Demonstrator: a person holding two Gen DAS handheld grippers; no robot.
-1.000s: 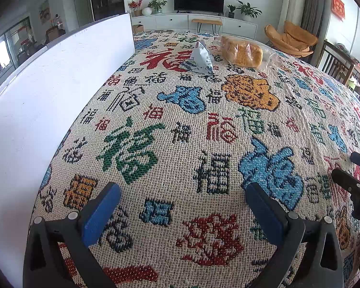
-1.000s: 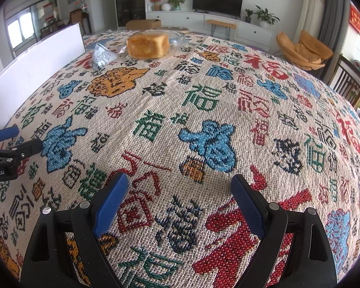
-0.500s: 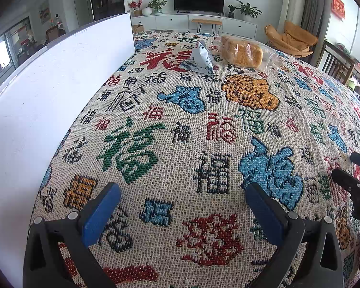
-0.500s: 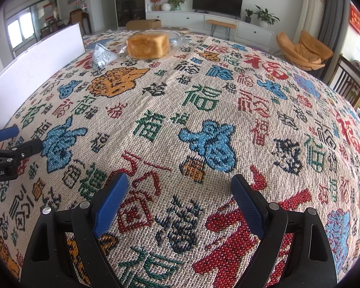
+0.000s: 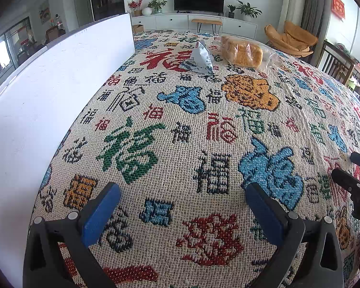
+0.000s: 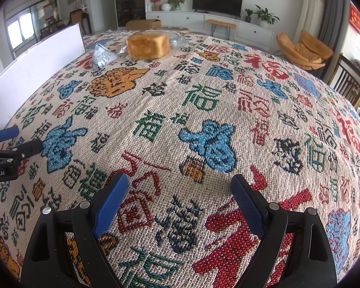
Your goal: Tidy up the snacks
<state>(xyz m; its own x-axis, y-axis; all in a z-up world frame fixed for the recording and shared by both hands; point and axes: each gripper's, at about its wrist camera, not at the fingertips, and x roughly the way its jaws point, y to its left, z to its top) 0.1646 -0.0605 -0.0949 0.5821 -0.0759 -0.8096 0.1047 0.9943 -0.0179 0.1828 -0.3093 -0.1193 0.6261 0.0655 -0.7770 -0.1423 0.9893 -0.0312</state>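
Two grippers hang low over the near end of our tablecloth [image 5: 204, 124], both spread wide and holding nothing: left gripper [image 5: 182, 206], right gripper [image 6: 180, 199]. On the left tool's body in the right view we read part of a mark, "nRobot.AI".

Both snacks lie well ahead at the far end. Our pyramid-shaped snack packet [image 5: 200, 58] sits ahead and slightly right of the left gripper, beside the white board [image 5: 60, 91]; its print is too small to read. Just right of it lies the bagged bread loaf [image 6: 147, 45], long axis running away from us. We judge the left gripper better placed for the packet.
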